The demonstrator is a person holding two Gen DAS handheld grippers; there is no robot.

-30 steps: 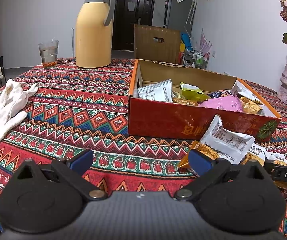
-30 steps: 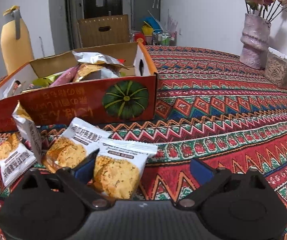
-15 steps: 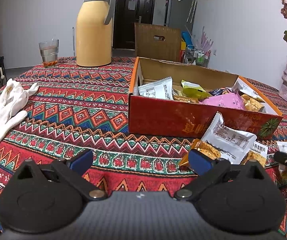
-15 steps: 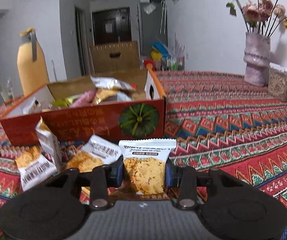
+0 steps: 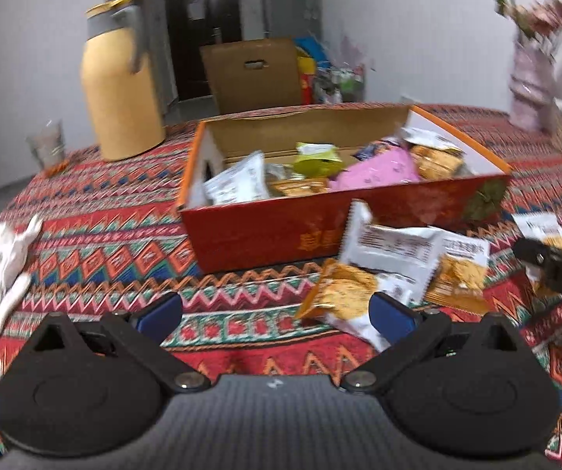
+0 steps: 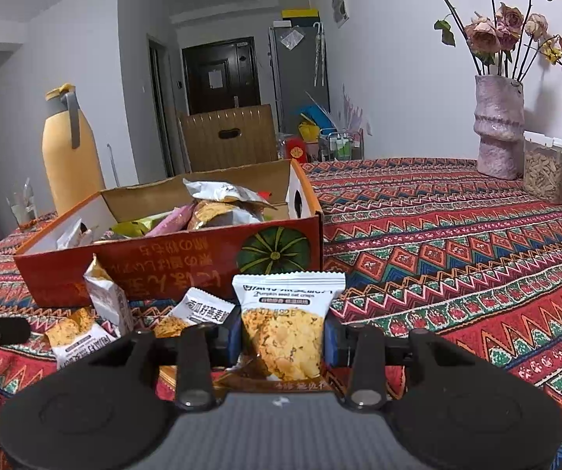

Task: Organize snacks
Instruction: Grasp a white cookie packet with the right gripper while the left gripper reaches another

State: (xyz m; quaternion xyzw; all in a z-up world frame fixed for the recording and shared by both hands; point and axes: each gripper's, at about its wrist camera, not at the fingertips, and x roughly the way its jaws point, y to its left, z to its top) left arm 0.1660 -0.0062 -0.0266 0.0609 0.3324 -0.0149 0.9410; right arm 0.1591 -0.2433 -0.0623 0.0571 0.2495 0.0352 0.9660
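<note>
Gripping a white crisp packet (image 6: pixel 285 329) between their blue pads, the right tongs (image 6: pixel 281 338) are clenched on its two side edges, and the packet stands upright with its printed face toward the camera. It is held clear of the desk (image 6: pixel 457 258), which wears a red patterned cloth, just in front of the long red wall of the snack box (image 6: pixel 171 270) and near the corner that bears a green pumpkin picture.

Three more packets lie loose on the cloth to the left of the held one: a flat packet (image 6: pixel 199 311) touching the left pad's side, a leaning packet (image 6: pixel 108 299) propped on edge near the box wall, and an orange-fronted packet (image 6: pixel 77 335) lying farther left.

From the left wrist view, the left tongs (image 5: pixel 275 311) are released, their blue pads spread wide and nothing between them. They hover above the cloth, short of the box (image 5: pixel 281 231). The loose packets sit just ahead of the right-hand pad, with one orange packet (image 5: pixel 343 293) touching or overlapping that pad in the view; whether it truly touches cannot be told. This view is blurred.

The box holds a heap of mixed snacks, among them a pink bag (image 5: pixel 375 168) and a green pouch (image 5: pixel 316 158). A yellow thermos (image 6: pixel 69 152) stands behind the box, and a vase of dried roses (image 6: pixel 498 125) stands well apart at the right.
</note>
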